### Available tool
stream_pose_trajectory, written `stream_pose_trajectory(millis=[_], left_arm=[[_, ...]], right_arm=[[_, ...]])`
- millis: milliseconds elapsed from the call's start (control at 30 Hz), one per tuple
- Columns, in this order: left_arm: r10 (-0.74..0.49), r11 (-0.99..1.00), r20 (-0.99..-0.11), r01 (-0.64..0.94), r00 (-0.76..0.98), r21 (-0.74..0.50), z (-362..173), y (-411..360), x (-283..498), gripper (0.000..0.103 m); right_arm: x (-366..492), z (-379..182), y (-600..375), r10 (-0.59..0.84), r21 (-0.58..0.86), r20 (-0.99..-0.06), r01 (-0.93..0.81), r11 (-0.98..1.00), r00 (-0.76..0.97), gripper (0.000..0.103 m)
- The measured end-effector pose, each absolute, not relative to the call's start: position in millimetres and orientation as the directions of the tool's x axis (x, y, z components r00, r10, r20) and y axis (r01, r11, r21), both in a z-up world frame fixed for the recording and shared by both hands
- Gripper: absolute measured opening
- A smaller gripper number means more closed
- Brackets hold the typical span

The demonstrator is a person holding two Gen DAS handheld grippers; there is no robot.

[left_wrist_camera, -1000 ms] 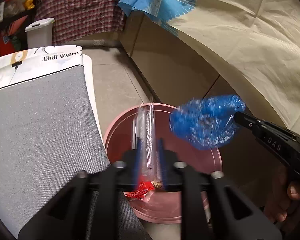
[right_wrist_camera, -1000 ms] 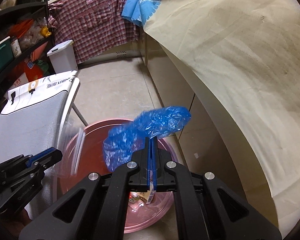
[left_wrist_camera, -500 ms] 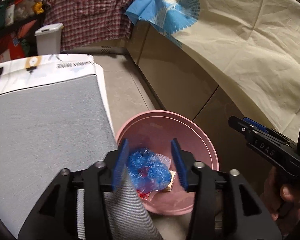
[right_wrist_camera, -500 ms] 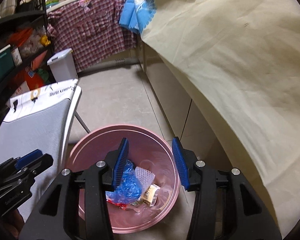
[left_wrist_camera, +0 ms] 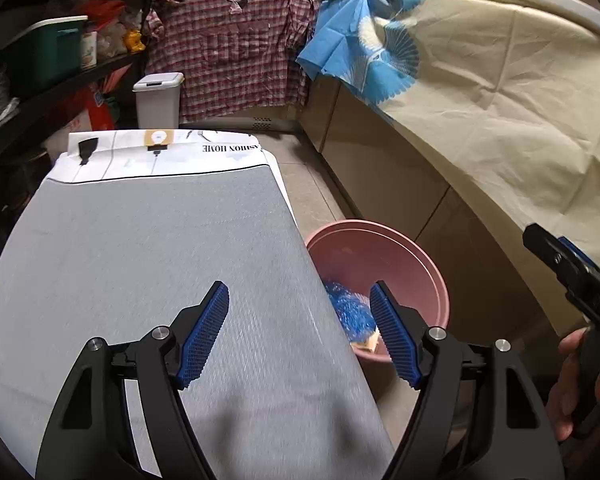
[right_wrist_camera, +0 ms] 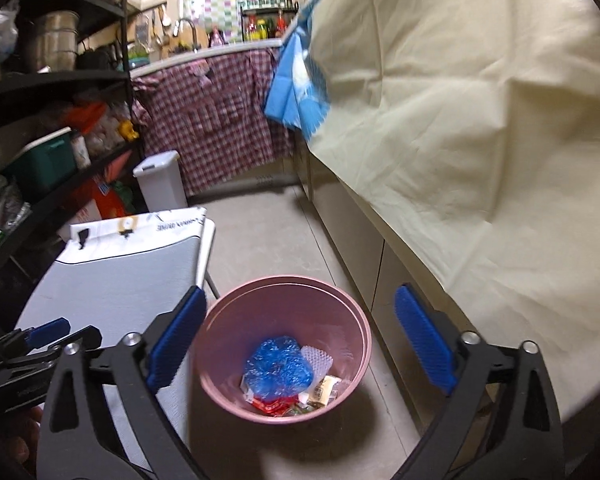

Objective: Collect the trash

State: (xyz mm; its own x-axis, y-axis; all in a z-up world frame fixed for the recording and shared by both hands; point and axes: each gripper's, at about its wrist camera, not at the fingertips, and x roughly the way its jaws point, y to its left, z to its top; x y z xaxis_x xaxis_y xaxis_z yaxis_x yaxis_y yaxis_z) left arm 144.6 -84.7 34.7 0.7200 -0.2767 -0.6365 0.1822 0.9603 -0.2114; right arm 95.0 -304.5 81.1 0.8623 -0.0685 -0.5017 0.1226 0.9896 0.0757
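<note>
A pink bin [right_wrist_camera: 356, 320] stands on the floor between the grey table and the cabinets; it also shows in the left wrist view [left_wrist_camera: 380, 248]. Inside lie a crumpled blue plastic bag [right_wrist_camera: 278, 368], a white mesh piece [right_wrist_camera: 318, 360], a tan wrapper [right_wrist_camera: 324, 390] and a red wrapper [right_wrist_camera: 272, 404]. The blue bag also shows in the left wrist view [left_wrist_camera: 350, 314]. My left gripper [left_wrist_camera: 300, 336] is open and empty above the table's right edge. My right gripper [right_wrist_camera: 300, 340] is open and empty above the bin.
A grey-topped table [left_wrist_camera: 140, 248] with a white printed end stands left of the bin. Cabinets draped with a cream cloth [right_wrist_camera: 480, 140] run along the right. A white lidded bin [left_wrist_camera: 158, 100] and dark shelves [right_wrist_camera: 40, 120] stand at the back left.
Both grippers let go of their trash, the clear plastic and the blue bag, which now lie in the pink bin. Both have opened wider and risen; the left moved over the table.
</note>
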Motion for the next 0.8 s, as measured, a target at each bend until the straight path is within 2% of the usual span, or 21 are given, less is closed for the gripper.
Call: stream_pose_trajectory(millis=[167, 333, 433, 800], left_arm=[[-0.254, 0.967, -0.621, 0.174, 0.742, -0.188, 44.3, -73.0, 106.4, 0.072], [-0.232, 0.970, -0.619, 0.130, 0.750, -0.207, 39.8, -64.8, 82.9, 0.084], [-0.162, 0.983, -0.595, 0.076, 0.787, -0.167, 32.9, -63.9, 71.1, 0.090], [-0.178, 0.982, -0.622, 0.095, 0.763, -0.164, 13.4, -62.2, 75.6, 0.091]], right_arm=[[55.1, 79.5, -285.1, -0.119, 0.017, -0.499, 0.147, 0.989, 0.858, 0.096], [34.1, 73.4, -276.9, -0.122, 0.004, -0.526, 0.146, 0.989, 0.842, 0.097], [30.1, 74.6, -274.9, -0.133, -0.008, -0.519, 0.151, 0.989, 0.844, 0.097], [38.6, 64.1, -266.6, -0.130, -0.020, -0.560, 0.144, 0.989, 0.818, 0.097]])
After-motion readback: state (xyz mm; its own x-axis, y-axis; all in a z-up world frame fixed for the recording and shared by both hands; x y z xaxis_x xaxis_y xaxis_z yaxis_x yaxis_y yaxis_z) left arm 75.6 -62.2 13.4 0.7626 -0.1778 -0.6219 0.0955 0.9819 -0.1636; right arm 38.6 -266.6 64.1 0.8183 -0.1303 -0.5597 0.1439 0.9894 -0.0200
